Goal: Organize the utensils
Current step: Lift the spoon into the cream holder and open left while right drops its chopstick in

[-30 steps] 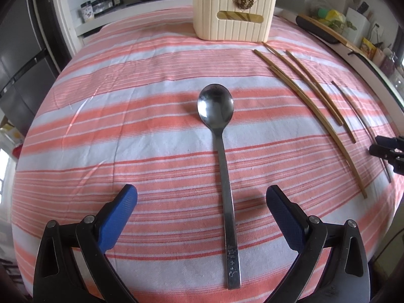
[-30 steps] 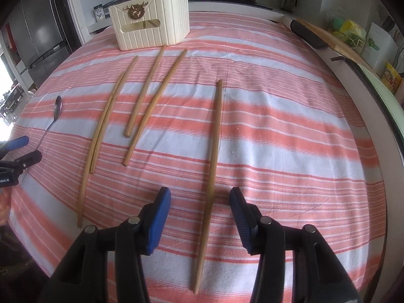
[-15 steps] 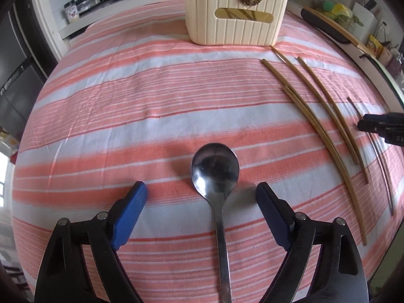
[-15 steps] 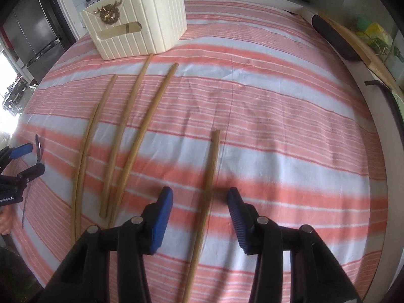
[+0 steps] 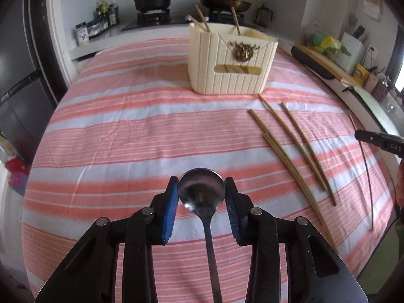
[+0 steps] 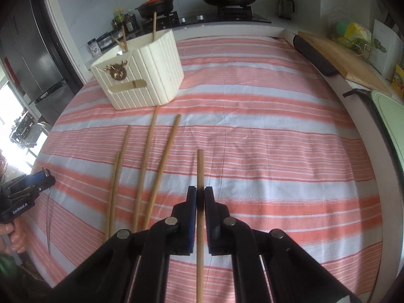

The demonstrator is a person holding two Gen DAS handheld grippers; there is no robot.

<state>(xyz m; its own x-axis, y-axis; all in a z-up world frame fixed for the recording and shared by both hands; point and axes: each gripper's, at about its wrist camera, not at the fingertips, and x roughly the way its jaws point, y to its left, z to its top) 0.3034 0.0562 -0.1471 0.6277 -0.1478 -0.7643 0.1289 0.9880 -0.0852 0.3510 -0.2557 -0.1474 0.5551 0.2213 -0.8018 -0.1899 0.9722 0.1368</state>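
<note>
Both tools are closed on something: my left tool [image 5: 201, 193] pinches the metal spoon [image 5: 202, 194] by the sides of its bowl, handle running back between the arms, and my right tool [image 6: 200, 199] clamps a single wooden chopstick [image 6: 200, 169] near its far end. Under them I see the desk under its pink-and-white striped cloth [image 5: 126, 131], with the cream ribbed utensil holder [image 5: 231, 60] standing upright at the far side, a few chopsticks already leaning inside it. Four more chopsticks [image 6: 149, 166] lie flat on the cloth between holder and right tool, just left of the clamped one.
</note>
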